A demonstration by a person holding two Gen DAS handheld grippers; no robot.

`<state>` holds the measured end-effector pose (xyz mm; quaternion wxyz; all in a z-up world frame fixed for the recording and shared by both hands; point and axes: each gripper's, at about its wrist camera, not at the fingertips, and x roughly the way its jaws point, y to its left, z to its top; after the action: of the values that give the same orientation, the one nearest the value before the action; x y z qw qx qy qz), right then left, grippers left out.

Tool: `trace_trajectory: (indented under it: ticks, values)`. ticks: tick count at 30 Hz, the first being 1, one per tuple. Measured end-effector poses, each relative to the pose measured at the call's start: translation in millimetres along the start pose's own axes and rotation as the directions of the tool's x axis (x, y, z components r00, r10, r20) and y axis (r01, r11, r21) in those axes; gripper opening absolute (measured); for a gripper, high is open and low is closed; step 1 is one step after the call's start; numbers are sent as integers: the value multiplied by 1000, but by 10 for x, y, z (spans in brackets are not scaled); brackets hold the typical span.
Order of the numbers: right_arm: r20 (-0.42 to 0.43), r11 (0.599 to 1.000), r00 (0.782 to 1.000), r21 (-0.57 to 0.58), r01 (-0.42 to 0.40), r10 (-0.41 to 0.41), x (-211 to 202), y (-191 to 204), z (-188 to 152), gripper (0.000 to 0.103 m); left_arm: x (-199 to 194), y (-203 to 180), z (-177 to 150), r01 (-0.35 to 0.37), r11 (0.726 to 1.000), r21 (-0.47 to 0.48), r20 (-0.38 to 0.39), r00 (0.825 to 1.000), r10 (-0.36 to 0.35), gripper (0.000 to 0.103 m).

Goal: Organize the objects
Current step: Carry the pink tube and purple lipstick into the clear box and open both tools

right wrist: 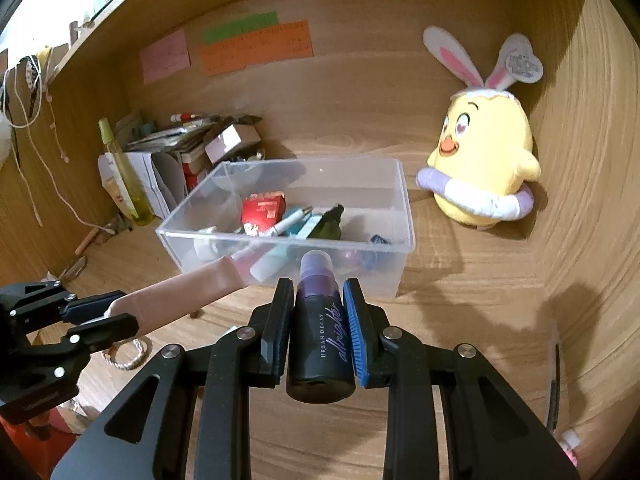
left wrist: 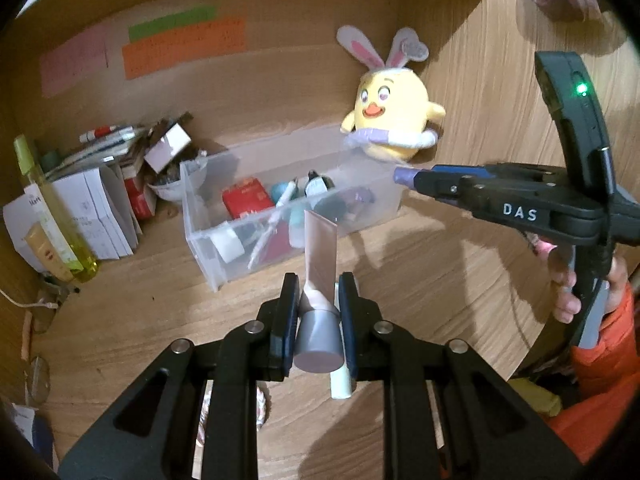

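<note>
Standing on the wooden desk [right wrist: 460, 304] ahead of you was the clear plastic bin [right wrist: 288, 216], already holding a red box [right wrist: 264, 210], tubes and small bottles, with the yellow chick plush [right wrist: 482, 160] just beside its right end. Your left gripper [left wrist: 319, 300] was pinched on a pink cosmetic tube [left wrist: 320, 248] near its silver cap, crimped end pointing at the bin. Your right gripper [right wrist: 318, 300] was clamped around a black Urban Decay spray bottle [right wrist: 320, 344], purple nozzle forward, close to the bin's front wall.
</note>
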<state>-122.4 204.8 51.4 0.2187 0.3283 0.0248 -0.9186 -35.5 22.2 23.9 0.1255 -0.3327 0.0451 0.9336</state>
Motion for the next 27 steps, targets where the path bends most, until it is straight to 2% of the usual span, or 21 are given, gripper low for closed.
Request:
trace_trajectory:
  ticks: [4, 12, 24, 27]
  values:
    - [26, 1000, 1000, -7, 1, -1, -30, 0, 86, 23, -93, 15, 111, 11, 1000, -9, 43, 999, -10, 19]
    - [65, 1000, 998, -22, 6, -4, -26, 14, 264, 23, -134, 88, 334, -14, 1000, -19, 112, 994, 16, 19]
    - [47, 999, 999, -49, 18, -16, 320, -8, 507, 23, 345, 272, 631, -52, 997, -49, 82, 995, 56, 19]
    - [36, 998, 999, -54, 24, -22, 422, -25, 566, 23, 457, 303, 693, -44, 997, -59, 67, 997, 47, 19]
